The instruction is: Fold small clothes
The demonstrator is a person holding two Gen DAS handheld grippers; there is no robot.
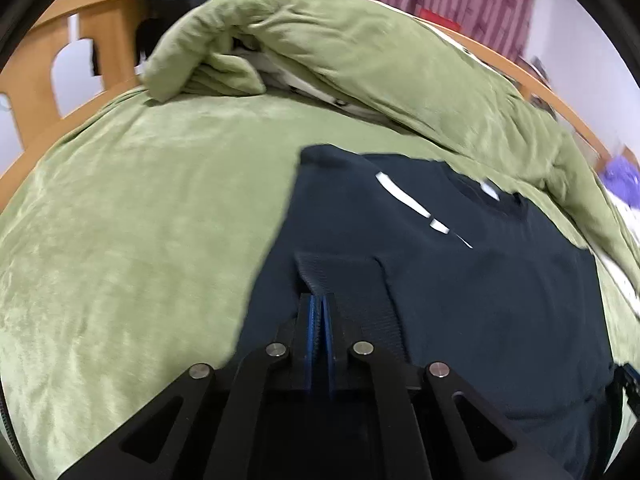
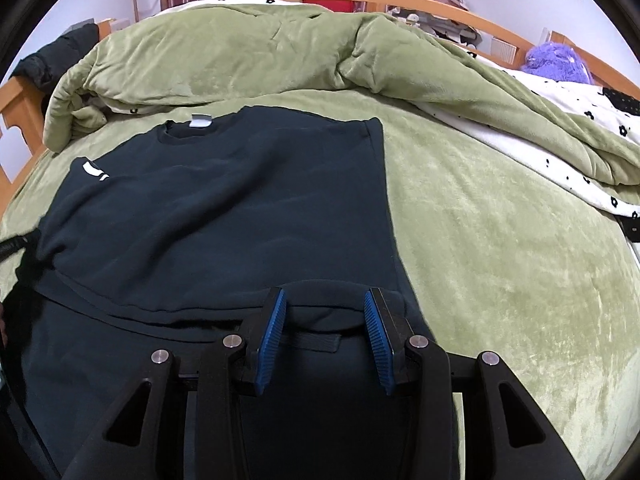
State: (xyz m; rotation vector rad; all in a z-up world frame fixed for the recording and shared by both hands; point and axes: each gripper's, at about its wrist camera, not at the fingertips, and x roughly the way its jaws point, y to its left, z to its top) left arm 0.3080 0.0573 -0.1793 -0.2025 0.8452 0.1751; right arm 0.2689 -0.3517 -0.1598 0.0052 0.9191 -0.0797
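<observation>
The left hand-held gripper (image 1: 319,300) is clenched on a ribbed cuff of the dark sweatshirt (image 1: 460,280), while the right hand-held gripper (image 2: 325,300) hangs released over the hem. The sweatshirt lies on the green bed (image 2: 500,240), apparently with both sides folded in, leaving the lengthwise folds.
</observation>
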